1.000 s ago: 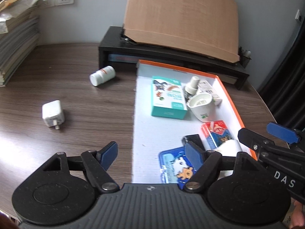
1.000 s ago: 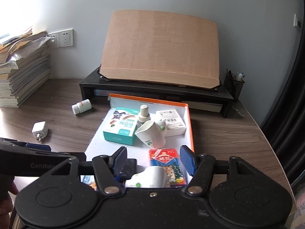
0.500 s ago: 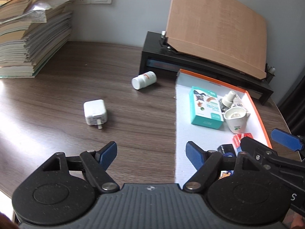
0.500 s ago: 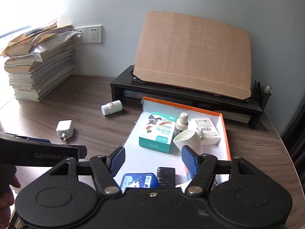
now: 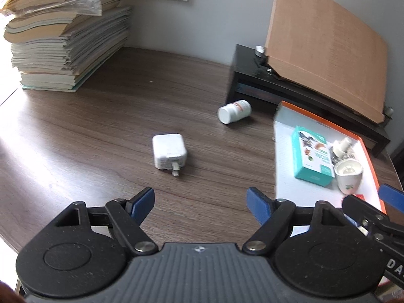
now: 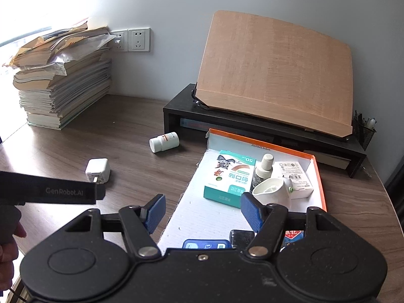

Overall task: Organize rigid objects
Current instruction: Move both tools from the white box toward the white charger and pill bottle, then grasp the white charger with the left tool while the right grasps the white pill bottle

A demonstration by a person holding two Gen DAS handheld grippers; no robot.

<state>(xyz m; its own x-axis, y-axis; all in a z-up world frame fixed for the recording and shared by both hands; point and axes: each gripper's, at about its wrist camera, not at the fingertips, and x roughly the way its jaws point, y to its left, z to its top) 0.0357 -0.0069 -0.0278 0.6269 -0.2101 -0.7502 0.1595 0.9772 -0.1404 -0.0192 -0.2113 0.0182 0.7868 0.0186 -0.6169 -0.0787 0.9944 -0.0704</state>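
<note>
A white charger plug (image 5: 169, 154) (image 6: 98, 170) lies on the wooden table, with a white pill bottle (image 5: 234, 111) (image 6: 164, 142) on its side farther back. My left gripper (image 5: 199, 200) is open and empty, just short of the charger. To the right lies a white tray with an orange rim (image 5: 285, 166) (image 6: 202, 214). It holds a teal box (image 6: 229, 179), a dropper bottle (image 6: 262, 170), a white cup (image 6: 271, 192), a white box (image 6: 294, 176) and a blue pack (image 6: 207, 243). My right gripper (image 6: 203, 210) is open and empty above the tray's near left edge.
A tall stack of papers (image 5: 68, 38) fills the back left corner. A black monitor stand (image 6: 252, 123) with a leaning wooden board (image 6: 275, 75) runs along the wall behind the tray. A mesh pen holder (image 6: 363, 131) stands at the far right.
My left gripper has swung left, off the tray and over bare table, so the charger now lies ahead of it. My right gripper has also shifted left, toward the tray's left edge.
</note>
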